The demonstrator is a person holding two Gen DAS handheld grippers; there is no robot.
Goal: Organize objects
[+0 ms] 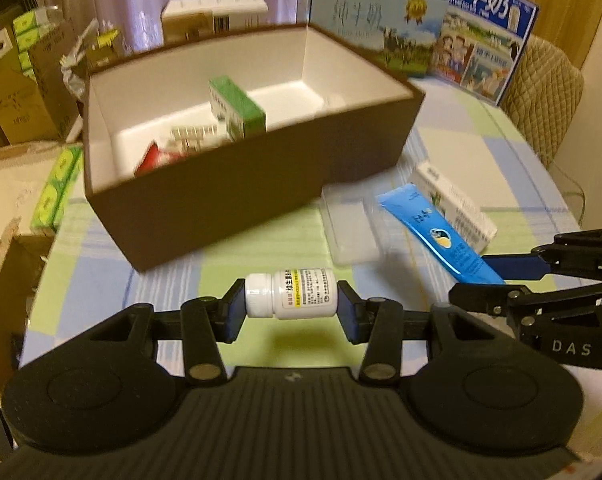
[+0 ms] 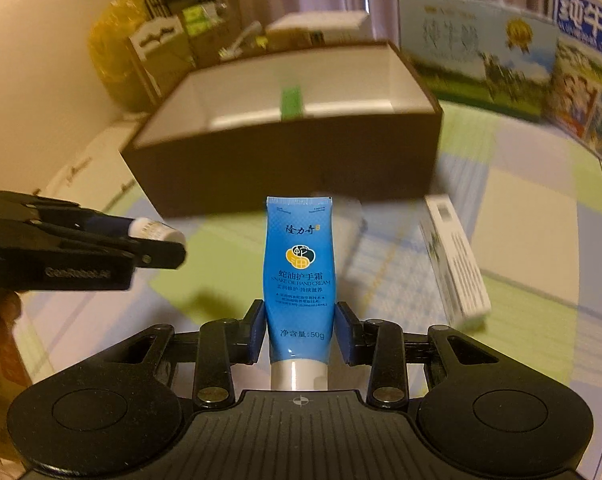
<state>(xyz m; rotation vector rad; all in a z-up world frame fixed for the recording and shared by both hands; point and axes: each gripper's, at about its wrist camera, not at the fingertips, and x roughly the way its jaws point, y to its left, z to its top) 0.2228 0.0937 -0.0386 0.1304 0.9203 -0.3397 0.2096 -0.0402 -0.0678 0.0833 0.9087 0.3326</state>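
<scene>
Checked tablecloth [image 1: 261, 236] beneath us, brown box [image 1: 237, 184] at twelve o'clock already holding several packs. Our left gripper [image 1: 291, 308] clamps the pill bottle [image 1: 291, 294], our right gripper [image 2: 301, 330] the hand-cream tube [image 2: 300, 264]; white carton [image 2: 455, 258] at two o'clock remains.

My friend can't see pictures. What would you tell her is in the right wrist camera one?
The right gripper holds a blue hand cream tube upright between its fingers, above a checked tablecloth. Behind it sits an open brown box with a green packet inside. At the left, the left gripper holds a white pill bottle.
</scene>
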